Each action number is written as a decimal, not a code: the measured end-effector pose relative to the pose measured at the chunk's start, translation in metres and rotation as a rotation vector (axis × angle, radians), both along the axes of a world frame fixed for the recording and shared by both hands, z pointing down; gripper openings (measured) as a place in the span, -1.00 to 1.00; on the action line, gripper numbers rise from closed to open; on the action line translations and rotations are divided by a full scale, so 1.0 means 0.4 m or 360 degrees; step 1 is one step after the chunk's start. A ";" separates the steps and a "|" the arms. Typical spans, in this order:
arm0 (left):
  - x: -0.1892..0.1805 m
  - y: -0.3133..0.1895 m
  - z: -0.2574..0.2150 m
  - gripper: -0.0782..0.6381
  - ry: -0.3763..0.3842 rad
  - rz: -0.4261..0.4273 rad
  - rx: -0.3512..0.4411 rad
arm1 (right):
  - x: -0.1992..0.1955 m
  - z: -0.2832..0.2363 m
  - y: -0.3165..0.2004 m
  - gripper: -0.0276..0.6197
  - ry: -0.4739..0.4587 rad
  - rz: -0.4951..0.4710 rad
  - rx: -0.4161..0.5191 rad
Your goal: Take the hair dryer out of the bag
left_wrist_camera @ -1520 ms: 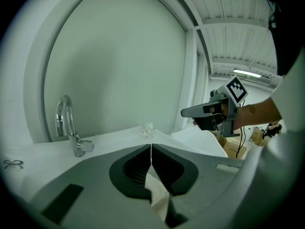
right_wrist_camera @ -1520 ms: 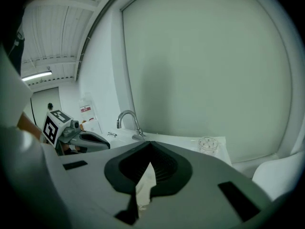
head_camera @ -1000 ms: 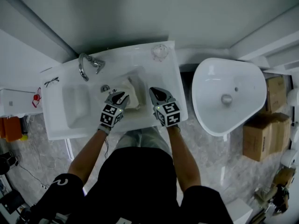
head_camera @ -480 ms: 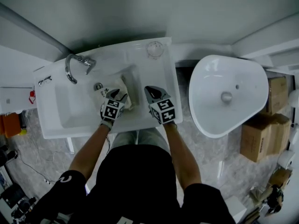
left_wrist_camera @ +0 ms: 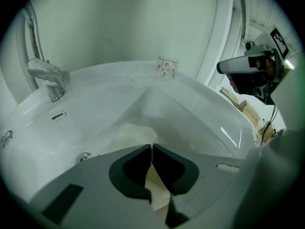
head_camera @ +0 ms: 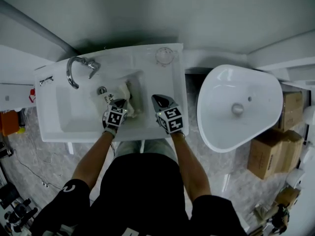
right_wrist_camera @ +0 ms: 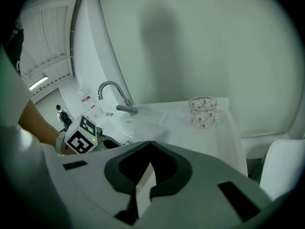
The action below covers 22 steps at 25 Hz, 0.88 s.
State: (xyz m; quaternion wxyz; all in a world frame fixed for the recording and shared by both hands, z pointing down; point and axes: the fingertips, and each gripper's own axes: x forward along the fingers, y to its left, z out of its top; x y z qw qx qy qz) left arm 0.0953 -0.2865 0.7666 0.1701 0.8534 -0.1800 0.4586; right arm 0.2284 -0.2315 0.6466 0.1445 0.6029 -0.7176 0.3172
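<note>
White bathroom sink (head_camera: pixel 54 129): in its basin lies the cream, crumpled bag (head_camera: pixel 127 93) with dark print. No dryer shows, it is probably inside. The left gripper (left_wrist_camera: pixel 151 148) has just been closing and pinches the bag's cloth, likely to lift it open. The right gripper (right_wrist_camera: pixel 149 146) is closed beside the basin, with a pale strip in its gap that I cannot identify

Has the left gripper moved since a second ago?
Yes. The left gripper has sunk into the sink, onto the cream bag: its cube looks smaller against the sink's rim. Its jaws have just been closing on the bag's edge.
</note>
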 end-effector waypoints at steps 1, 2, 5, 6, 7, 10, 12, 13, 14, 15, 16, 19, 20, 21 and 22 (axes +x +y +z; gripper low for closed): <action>-0.008 -0.002 -0.005 -0.75 0.0014 -0.0019 -0.0010 | -0.004 0.002 -0.003 -0.93 -0.0002 -0.0015 -0.0004; -0.015 -0.006 -0.012 -0.75 0.0033 -0.0043 -0.0017 | -0.009 0.004 -0.007 -0.93 -0.0004 -0.0031 -0.0008; -0.040 -0.026 -0.051 -0.76 0.0122 -0.0150 -0.0006 | -0.030 0.014 -0.022 -0.93 -0.0010 -0.0093 -0.0020; -0.053 -0.035 -0.065 -0.76 0.0150 -0.0190 0.0003 | -0.039 0.019 -0.028 -0.93 -0.0013 -0.0118 -0.0027; -0.069 -0.043 -0.077 -0.76 0.0171 -0.0231 0.0012 | -0.049 0.024 -0.034 -0.93 -0.0014 -0.0147 -0.0034; -0.129 -0.065 -0.090 -0.76 0.0185 -0.0335 0.0024 | -0.091 0.044 -0.060 -0.93 -0.0012 -0.0252 -0.0056; -0.178 -0.081 -0.085 -0.76 0.0172 -0.0401 0.0025 | -0.131 0.056 -0.083 -0.93 -0.0005 -0.0341 -0.0067; -0.203 -0.088 -0.082 -0.76 0.0166 -0.0437 0.0026 | -0.153 0.063 -0.095 -0.93 0.0002 -0.0393 -0.0072; -0.227 -0.095 -0.080 -0.76 0.0164 -0.0474 0.0025 | -0.176 0.072 -0.108 -0.93 0.0009 -0.0448 -0.0078; -0.249 -0.099 -0.077 -0.76 0.0165 -0.0509 0.0021 | -0.199 0.082 -0.120 -0.93 0.0016 -0.0503 -0.0086; -0.270 -0.102 -0.073 -0.76 0.0169 -0.0541 0.0012 | -0.220 0.094 -0.130 -0.93 0.0024 -0.0556 -0.0096; -0.319 -0.111 -0.056 -0.76 0.0180 -0.0607 -0.0014 | -0.282 0.132 -0.156 -0.93 0.0052 -0.0715 -0.0129; -0.331 -0.117 -0.053 -0.76 0.0176 -0.0615 -0.0012 | -0.304 0.141 -0.165 -0.93 0.0064 -0.0773 -0.0142; -0.341 -0.123 -0.049 -0.76 0.0169 -0.0619 -0.0005 | -0.324 0.149 -0.174 -0.93 0.0078 -0.0833 -0.0158; -0.351 -0.130 -0.046 -0.76 0.0160 -0.0623 0.0005 | -0.342 0.157 -0.184 -0.93 0.0097 -0.0889 -0.0172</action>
